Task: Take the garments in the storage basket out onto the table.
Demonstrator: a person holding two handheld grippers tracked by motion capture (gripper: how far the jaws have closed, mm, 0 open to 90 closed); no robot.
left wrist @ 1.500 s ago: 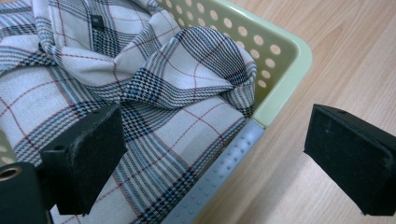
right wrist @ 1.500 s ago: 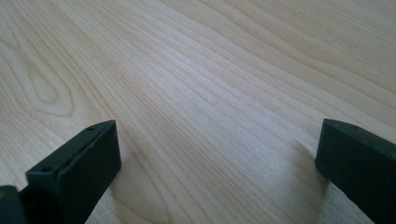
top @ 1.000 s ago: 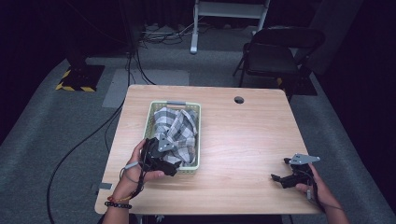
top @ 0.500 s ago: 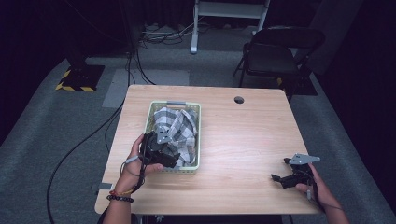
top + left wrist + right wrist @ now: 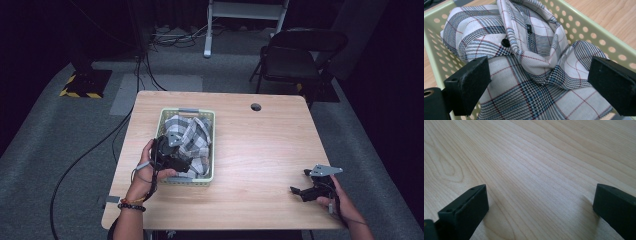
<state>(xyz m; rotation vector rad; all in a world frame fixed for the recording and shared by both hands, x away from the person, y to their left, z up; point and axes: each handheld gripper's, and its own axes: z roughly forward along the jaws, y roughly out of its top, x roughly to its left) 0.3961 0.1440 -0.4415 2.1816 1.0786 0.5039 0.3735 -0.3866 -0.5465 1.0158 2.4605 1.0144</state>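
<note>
Over the near end of the basket (image 5: pixel 212 150), the left gripper (image 5: pixel 539 82) hung with its jaws spread wide, straddling a raised fold of the plaid shirt (image 5: pixel 529 57) bundled inside, likely so that closing would pinch cloth, not plastic. Well apart, the right gripper (image 5: pixel 312 186) rested wide and empty on the table (image 5: pixel 260 145), probably out of the way.

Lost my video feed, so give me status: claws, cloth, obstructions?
Left claw open over crumpled plaid cloth in pale green perforated plastic basket. Right claw open, above bare wooden table. Nothing in the way.
</note>
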